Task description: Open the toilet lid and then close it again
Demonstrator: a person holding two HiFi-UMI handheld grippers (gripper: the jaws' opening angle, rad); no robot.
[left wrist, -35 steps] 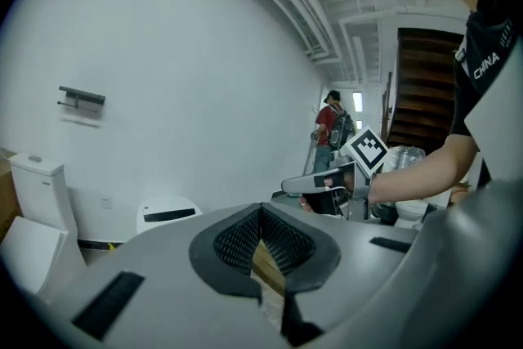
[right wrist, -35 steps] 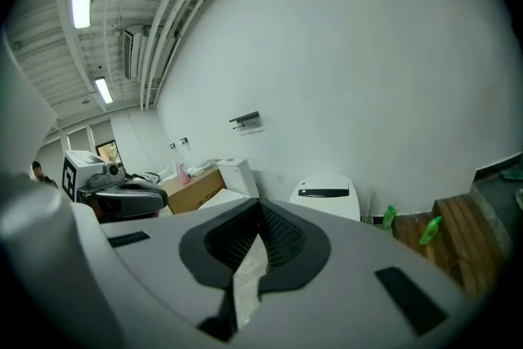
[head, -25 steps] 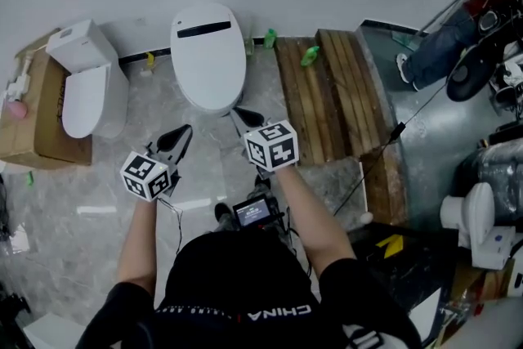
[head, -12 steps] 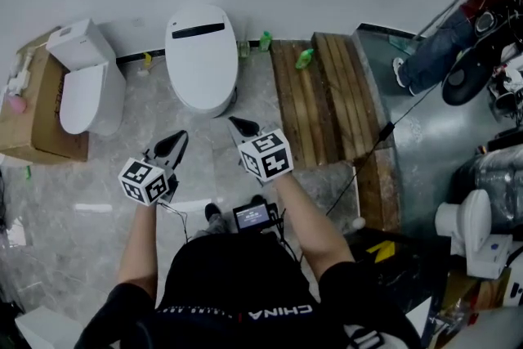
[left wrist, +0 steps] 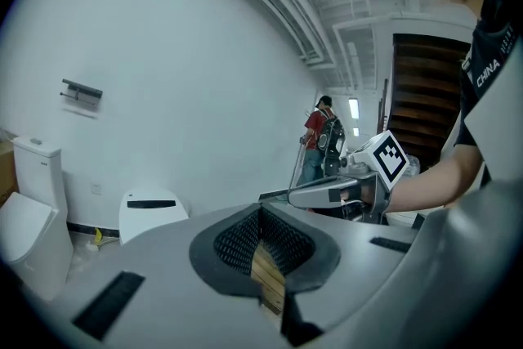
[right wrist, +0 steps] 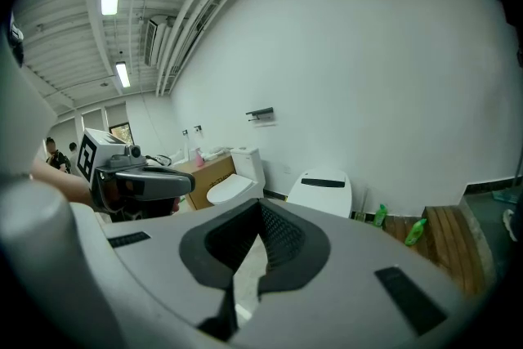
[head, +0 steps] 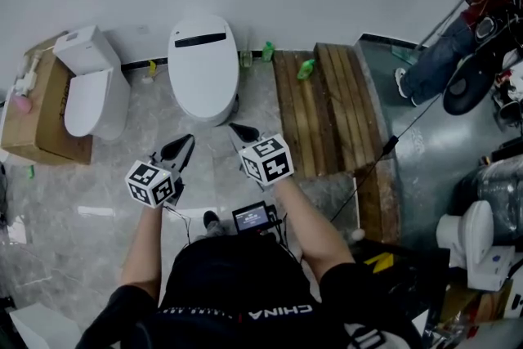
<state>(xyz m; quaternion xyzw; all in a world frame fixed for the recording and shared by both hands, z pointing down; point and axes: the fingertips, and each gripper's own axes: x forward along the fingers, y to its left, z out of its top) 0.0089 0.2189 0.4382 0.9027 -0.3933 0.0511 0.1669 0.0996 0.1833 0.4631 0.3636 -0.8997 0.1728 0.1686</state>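
"Both grippers any different now?"
"No. Left gripper [head: 186,140] and right gripper [head: 235,127] stay pinched together, empty, just short of the toilet lid [head: 204,73], which lies down: fits pre-opening or reclosed."

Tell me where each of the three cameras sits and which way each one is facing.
Head view: on the person's head, looking steeply down at the floor, the toilet with its lid down, and wooden planks; both forearms, left gripper and right gripper show.
Left gripper view: on the left gripper, looking along its shut jaws toward the white wall; the right gripper and right forearm show.
Right gripper view: on the right gripper, looking along its shut jaws toward the toilet; the left gripper shows.
Shared: all three show the toilet.
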